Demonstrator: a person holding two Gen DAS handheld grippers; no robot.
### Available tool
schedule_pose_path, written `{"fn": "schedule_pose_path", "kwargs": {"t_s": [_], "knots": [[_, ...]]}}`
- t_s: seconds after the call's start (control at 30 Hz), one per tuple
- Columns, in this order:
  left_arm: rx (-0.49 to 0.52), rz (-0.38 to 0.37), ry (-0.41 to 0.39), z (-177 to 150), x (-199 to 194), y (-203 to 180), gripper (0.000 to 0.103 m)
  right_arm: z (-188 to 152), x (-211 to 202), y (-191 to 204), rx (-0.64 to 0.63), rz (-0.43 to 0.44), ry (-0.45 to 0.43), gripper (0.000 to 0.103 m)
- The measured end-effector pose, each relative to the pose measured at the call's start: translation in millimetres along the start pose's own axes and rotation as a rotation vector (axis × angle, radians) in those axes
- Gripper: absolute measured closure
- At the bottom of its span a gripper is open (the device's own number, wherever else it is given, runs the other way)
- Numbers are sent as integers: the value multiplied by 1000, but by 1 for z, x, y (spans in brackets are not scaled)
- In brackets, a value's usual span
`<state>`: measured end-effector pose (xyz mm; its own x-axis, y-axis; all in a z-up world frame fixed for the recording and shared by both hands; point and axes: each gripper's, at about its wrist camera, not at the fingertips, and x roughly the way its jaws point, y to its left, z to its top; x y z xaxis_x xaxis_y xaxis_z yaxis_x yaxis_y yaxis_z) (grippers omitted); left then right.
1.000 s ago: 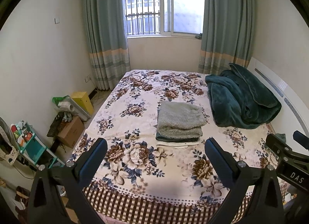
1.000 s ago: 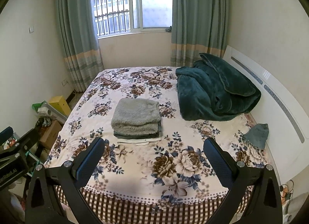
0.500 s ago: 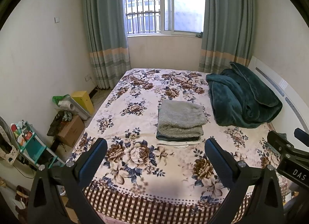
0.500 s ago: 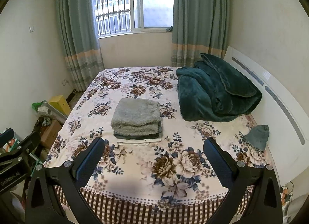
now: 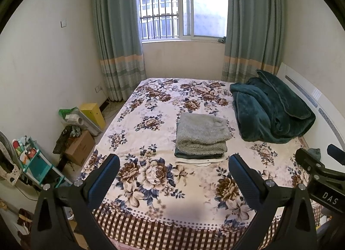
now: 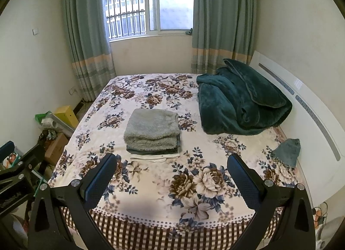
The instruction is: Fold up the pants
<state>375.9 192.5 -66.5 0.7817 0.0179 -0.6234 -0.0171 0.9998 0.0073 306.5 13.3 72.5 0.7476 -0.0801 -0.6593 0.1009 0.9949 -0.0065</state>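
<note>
Nearest the lens, the left gripper is spread wide with nothing between its jaws, held above the foot of the bed. The right gripper is released in the same way, jaws far apart and holding nothing. In the left wrist view the right gripper's black frame shows at 4 o'clock; in the right wrist view the left one's frame shows at 8 o'clock.

Beyond the fingertips, at 12 o'clock from both grippers, the folded pants sit on the floral bedspread as a fuzzy grey bundle atop a small stack: a dark layer under them and a white garment at the bottom, its edge sticking out toward the camera. Neither gripper touches the stack.

At 3 o'clock in the right wrist view, a small blue-grey cloth lies by the white headboard. Further off, at 1 o'clock, a dark green blanket is heaped against the headboard. At 9 o'clock, beside the bed, stand a cardboard box and a yellow box. Farthest away, the barred window hangs between teal curtains.
</note>
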Motion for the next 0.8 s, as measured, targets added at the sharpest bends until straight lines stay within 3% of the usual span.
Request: {"fn": "schedule_pose_path", "kwargs": {"t_s": [0.8], "knots": [[3, -4, -13, 8, -2, 0, 0, -2, -1, 1, -3, 3, -3, 0]]}}
